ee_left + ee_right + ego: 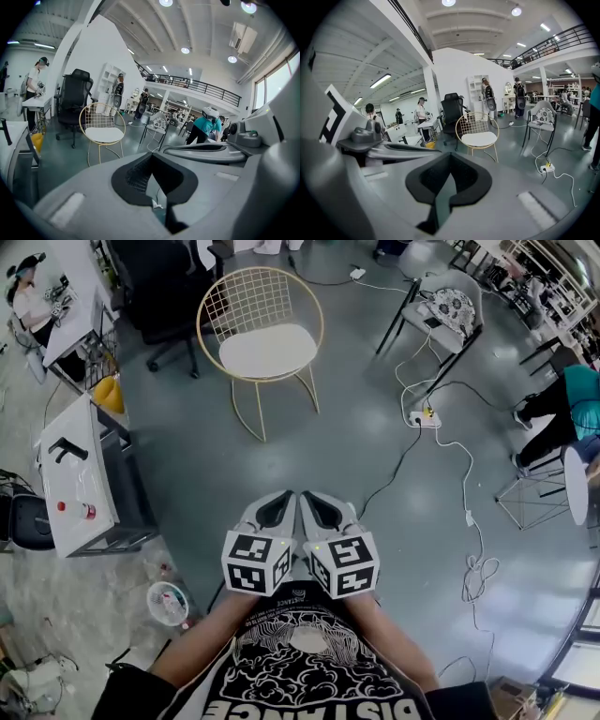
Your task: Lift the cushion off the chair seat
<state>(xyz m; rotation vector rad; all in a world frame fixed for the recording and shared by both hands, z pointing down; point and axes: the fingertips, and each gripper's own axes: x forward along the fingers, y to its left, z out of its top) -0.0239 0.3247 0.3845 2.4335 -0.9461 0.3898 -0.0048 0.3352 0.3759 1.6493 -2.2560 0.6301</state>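
A gold wire chair (261,298) stands on the grey floor well ahead of me, with a white cushion (267,350) lying flat on its seat. My left gripper (279,496) and right gripper (314,496) are held side by side close to my chest, far short of the chair, both shut with nothing between the jaws. The left gripper view has the chair (101,117) and cushion (105,135) small at left, beyond the closed left gripper (151,154). In the right gripper view the cushion (478,138) sits just right of centre, beyond the closed right gripper (450,154).
A black office chair (155,287) stands behind and left of the gold chair. White tables (75,479) line the left side. A power strip (424,416) and cables trail across the floor at right, near a dark chair (448,307) and a person in teal (572,404).
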